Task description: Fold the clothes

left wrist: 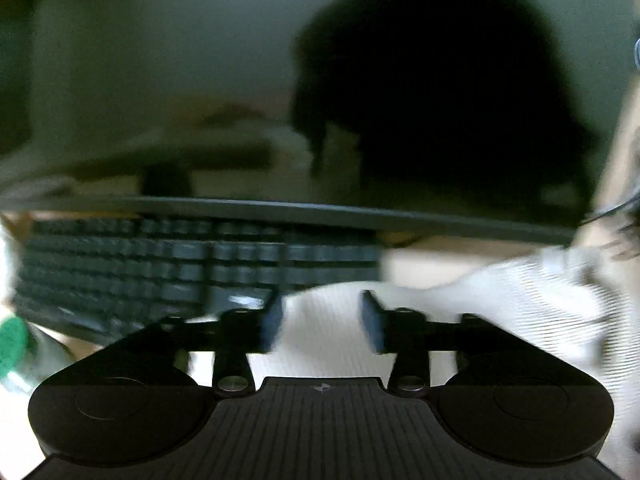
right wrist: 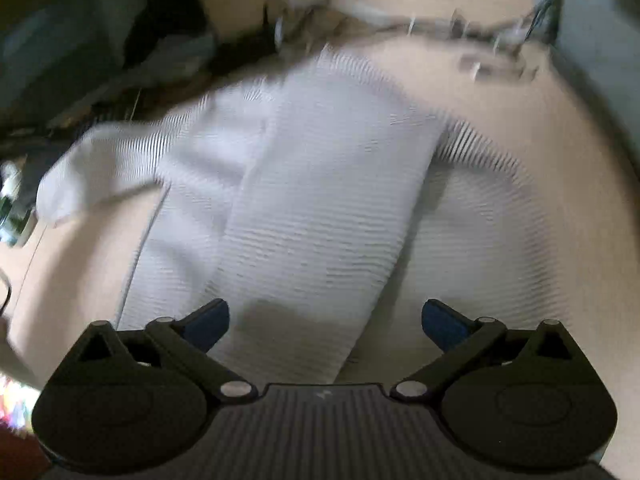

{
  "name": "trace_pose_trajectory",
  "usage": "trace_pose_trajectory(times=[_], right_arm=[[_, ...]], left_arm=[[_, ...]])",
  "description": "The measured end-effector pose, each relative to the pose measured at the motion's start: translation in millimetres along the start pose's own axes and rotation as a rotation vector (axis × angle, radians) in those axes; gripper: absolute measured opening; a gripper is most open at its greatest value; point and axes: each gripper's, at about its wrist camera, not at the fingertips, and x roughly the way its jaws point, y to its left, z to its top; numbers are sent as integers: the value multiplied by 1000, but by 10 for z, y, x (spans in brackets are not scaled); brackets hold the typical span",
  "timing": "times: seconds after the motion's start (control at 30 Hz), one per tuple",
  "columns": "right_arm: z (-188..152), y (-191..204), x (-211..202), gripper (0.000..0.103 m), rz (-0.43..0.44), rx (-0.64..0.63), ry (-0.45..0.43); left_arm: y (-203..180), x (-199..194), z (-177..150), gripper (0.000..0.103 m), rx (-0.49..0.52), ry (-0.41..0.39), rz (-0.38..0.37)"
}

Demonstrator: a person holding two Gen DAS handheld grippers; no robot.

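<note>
A white garment with fine dark stripes (right wrist: 320, 200) lies spread on a beige tabletop (right wrist: 560, 128), with a long panel folded over its middle and a sleeve reaching out to the left. My right gripper (right wrist: 325, 326) hovers over its near edge, jaws wide apart and nothing between the blue pads. In the left wrist view the same striped garment (left wrist: 500, 304) lies below and to the right. My left gripper (left wrist: 322, 322) stands open above it, its pads apart and not pressing on the cloth. Both views are blurred by motion.
A black keyboard (left wrist: 180, 268) sits just beyond the left gripper, under the lower edge of a dark monitor (left wrist: 280, 100). A green-capped object (left wrist: 14, 340) is at the far left. Cables and small clutter (right wrist: 400, 24) line the table's far side.
</note>
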Motion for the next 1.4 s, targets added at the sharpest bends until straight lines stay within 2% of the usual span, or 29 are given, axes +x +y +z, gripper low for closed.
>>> trace_pose_trajectory(times=[0.03, 0.07, 0.1, 0.13, 0.2, 0.33, 0.37, 0.43, 0.5, 0.53, 0.6, 0.63, 0.7, 0.77, 0.9, 0.93, 1.03, 1.1, 1.13, 1.2, 1.27, 1.3, 1.33, 1.4], right_arm=[[55, 60, -75, 96, -43, -51, -54], [112, 122, -150, 94, -86, -103, -109], [201, 156, -169, 86, -114, -133, -145], [292, 188, -184, 74, -141, -161, -181], [521, 205, -85, 55, -164, -178, -206], [959, 309, 258, 55, -192, -196, -203], [1016, 342, 359, 55, -196, -205, -191], [1093, 411, 573, 66, -212, -243, -159], [1086, 454, 778, 65, -226, -302, -110], [1050, 447, 804, 46, -230, -367, -96], [976, 432, 849, 20, -240, -503, -68], [965, 403, 791, 13, -262, -585, -88], [1001, 275, 673, 10, -346, -708, -134], [1125, 29, 646, 10, -457, -763, -159], [1400, -389, 832, 9, -569, -680, -140], [1426, -453, 908, 1, -587, -661, -133], [1417, -680, 1124, 0, -658, -644, -97], [1457, -858, 1055, 0, -613, -513, -88], [1473, -885, 961, 0, -570, -453, -109], [1450, -846, 672, 0, -460, -357, -154], [1378, -714, 438, 2, -285, -303, -172], [1312, -611, 408, 8, -235, -313, -164], [1244, -506, 383, 18, -188, -324, -154], [1046, -298, 427, 28, -134, -369, -127]], left_arm=[[-75, -80, -32, 79, -15, -14, -74], [-170, -121, -78, 84, -31, -26, -150], [-277, -135, -137, 92, -49, -37, -227], [-383, -116, -205, 95, -63, -44, -290], [-593, 1, -366, 95, -71, -46, -373], [-957, 280, -679, 95, -63, -38, -436], [-999, 336, -717, 95, -65, -39, -444], [-1082, 451, -746, 95, -69, -49, -451], [-1179, 564, -754, 95, -63, -63, -445], [-1233, 599, -766, 95, -46, -70, -432], [-1334, 647, -780, 95, -11, -75, -403], [-1334, 664, -804, 95, 2, -76, -395], [-1317, 661, -835, 95, 9, -86, -390], [-1324, 641, -849, 95, 21, -99, -384], [-1387, 630, -888, 95, 84, -100, -376], [-1412, 620, -898, 95, 109, -98, -370], [-1447, 600, -928, 96, 154, -93, -357], [-1439, 595, -949, 96, 158, -89, -353], [-1432, 595, -956, 97, 155, -87, -351], [-1428, 602, -962, 98, 149, -85, -351], [-1449, 625, -958, 99, 158, -80, -354], [-1457, 638, -953, 100, 163, -74, -356], [-1458, 647, -947, 100, 166, -67, -359], [-1448, 650, -940, 100, 170, -60, -364]])
